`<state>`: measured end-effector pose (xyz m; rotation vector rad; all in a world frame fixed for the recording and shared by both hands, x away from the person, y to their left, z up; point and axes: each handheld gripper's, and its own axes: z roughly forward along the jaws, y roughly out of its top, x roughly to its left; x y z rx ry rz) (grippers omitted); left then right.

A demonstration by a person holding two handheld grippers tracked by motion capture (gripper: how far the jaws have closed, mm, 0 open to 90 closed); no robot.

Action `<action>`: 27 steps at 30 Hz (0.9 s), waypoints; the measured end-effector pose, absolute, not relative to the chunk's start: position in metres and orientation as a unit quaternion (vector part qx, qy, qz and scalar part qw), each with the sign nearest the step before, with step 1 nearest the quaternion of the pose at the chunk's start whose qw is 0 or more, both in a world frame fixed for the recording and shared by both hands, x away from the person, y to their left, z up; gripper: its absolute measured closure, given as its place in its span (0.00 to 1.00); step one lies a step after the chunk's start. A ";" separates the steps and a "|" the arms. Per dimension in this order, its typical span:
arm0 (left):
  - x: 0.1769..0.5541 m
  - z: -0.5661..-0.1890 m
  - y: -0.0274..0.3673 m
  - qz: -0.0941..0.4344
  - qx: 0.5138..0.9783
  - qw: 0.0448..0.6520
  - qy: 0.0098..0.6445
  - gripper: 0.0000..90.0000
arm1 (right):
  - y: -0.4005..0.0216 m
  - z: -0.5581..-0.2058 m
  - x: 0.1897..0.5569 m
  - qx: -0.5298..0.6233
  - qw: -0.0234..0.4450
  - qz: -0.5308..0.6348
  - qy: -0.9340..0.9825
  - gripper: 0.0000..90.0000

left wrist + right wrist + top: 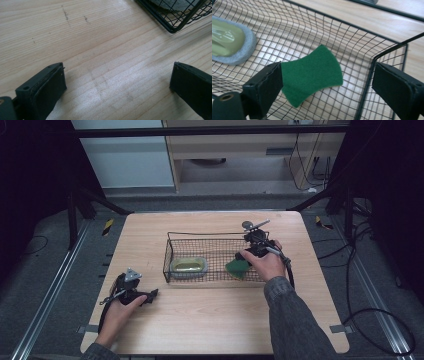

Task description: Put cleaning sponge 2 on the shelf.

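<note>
Right gripper view: right gripper [325,82] angled down into wire basket [372,62], jaws spread, green sponge [312,73] lying loose at 10 o'clock.

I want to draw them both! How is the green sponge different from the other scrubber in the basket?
The green sponge is dark green, flat and pinched in at the waist; the grey scrubber is rounded, with a pale olive top on a grey pad. The sponge lies near the right gripper; the scrubber lies farther off. Both lie in the wire basket.
</note>
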<state>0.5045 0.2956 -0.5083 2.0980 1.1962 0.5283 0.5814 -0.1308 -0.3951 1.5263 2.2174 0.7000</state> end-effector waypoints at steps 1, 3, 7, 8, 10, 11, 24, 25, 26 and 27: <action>0.504 -0.508 0.296 0.202 0.802 0.328 0.457 0.00 | -0.132 -0.394 0.581 0.540 0.181 0.249 0.783 0.10; 0.504 -0.508 0.296 0.202 0.802 0.328 0.457 0.00 | -0.136 -0.393 0.580 0.538 0.181 0.253 0.784 0.08; 0.504 -0.508 0.296 0.202 0.802 0.328 0.457 0.00 | -0.147 -0.390 0.575 0.534 0.185 0.266 0.781 0.07; 0.504 -0.508 0.296 0.202 0.802 0.328 0.457 0.00 | -0.151 -0.390 0.573 0.535 0.188 0.270 0.778 0.07; 0.504 -0.508 0.296 0.202 0.802 0.328 0.457 0.00 | -0.157 -0.389 0.571 0.537 0.191 0.276 0.774 0.07; 0.504 -0.508 0.296 0.202 0.802 0.328 0.457 0.00 | -0.161 -0.388 0.569 0.538 0.192 0.280 0.772 0.08; 0.505 -0.508 0.296 0.202 0.802 0.328 0.457 0.00 | -0.222 -0.385 0.538 0.543 0.221 0.319 0.745 0.12; 0.505 -0.508 0.296 0.202 0.802 0.329 0.457 0.00 | -0.226 -0.384 0.535 0.542 0.229 0.322 0.742 0.12; 0.505 -0.508 0.296 0.202 0.802 0.329 0.457 0.00 | -0.231 -0.384 0.531 0.542 0.234 0.328 0.737 0.12; 0.505 -0.508 0.295 0.202 0.802 0.329 0.457 0.00 | -0.236 -0.384 0.528 0.543 0.237 0.332 0.735 0.12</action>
